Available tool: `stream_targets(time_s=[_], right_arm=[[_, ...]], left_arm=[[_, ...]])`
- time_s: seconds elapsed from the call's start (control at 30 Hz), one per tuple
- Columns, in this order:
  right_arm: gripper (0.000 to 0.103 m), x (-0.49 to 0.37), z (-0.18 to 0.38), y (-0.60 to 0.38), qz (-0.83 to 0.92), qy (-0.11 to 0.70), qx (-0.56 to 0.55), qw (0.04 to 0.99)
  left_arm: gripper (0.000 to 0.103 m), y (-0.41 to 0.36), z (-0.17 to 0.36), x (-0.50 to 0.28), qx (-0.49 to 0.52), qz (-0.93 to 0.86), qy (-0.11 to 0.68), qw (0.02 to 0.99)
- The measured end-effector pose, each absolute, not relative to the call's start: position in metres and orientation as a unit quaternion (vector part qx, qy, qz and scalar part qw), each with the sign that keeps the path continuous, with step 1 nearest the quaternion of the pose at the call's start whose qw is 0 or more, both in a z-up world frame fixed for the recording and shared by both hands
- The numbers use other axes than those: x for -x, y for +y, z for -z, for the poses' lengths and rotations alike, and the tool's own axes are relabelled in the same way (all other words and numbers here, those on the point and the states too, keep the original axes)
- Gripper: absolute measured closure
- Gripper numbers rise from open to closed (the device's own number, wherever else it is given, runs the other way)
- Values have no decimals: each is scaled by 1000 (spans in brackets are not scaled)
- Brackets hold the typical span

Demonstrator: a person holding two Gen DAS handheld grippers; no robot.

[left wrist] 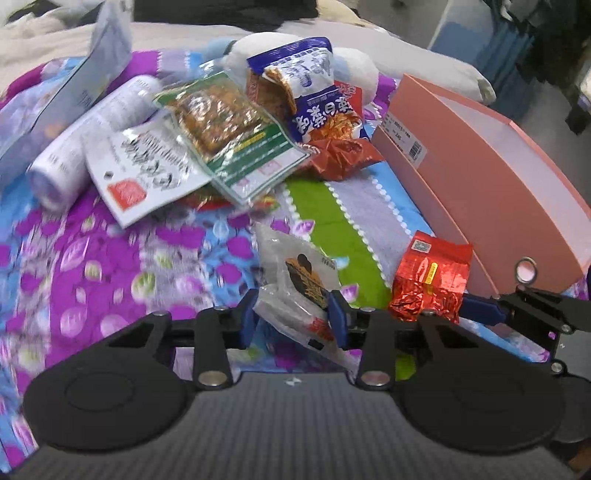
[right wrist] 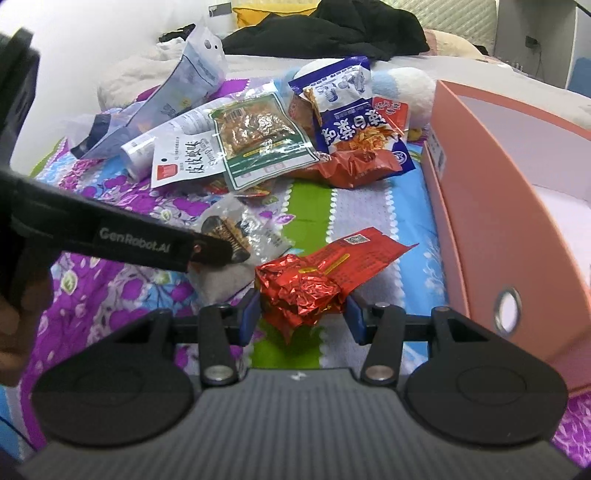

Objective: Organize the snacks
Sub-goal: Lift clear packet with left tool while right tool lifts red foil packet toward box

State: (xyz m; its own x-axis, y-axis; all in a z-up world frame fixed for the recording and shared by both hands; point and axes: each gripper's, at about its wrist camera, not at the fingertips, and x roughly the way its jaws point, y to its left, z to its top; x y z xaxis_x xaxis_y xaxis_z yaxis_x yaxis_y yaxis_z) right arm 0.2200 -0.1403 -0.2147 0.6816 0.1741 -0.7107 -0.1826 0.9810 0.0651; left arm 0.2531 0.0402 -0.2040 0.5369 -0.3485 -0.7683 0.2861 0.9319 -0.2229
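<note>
Clear snack packet (left wrist: 295,291) is being pinched in the left claw (left wrist: 291,317), while a red foil packet (right wrist: 301,291) is being gripped by the right claw (right wrist: 301,317), beside the pink box (right wrist: 498,206) on the bed (right wrist: 314,206).

1. A bed (right wrist: 92,280) under a purple, blue and green floral cover carried everything.
2. A heap of snack packets (right wrist: 258,136) sprawled across its far half, beside a white bottle (left wrist: 74,147) lying on its side.
3. A pink box (right wrist: 517,206) sat open-topped along the right edge.
4. A black garment (right wrist: 332,33) lay far back.
</note>
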Motion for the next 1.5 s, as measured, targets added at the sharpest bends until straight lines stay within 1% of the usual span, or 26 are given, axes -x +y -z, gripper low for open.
stream_targets(time_s=[0.23, 0.3, 0.43, 0.7, 1.0, 1.5], right_arm=[[52, -192, 210, -148, -100, 393, 5, 914], [52, -186, 206, -149, -102, 392, 8, 914], [52, -175, 198, -154, -103, 386, 1, 917], [52, -156, 176, -158, -108, 369, -5, 923], [52, -145, 153, -159, -110, 348, -2, 931], [52, -141, 103, -180, -95, 295, -3, 951]], left_arm=[[64, 37, 200, -215, 72, 150, 440, 882], [68, 37, 198, -206, 85, 141, 437, 884], [72, 38, 193, -189, 103, 121, 432, 888], [74, 46, 179, -157, 131, 98, 416, 895], [76, 48, 156, -144, 156, 96, 395, 900], [76, 37, 90, -141, 167, 119, 342, 917]])
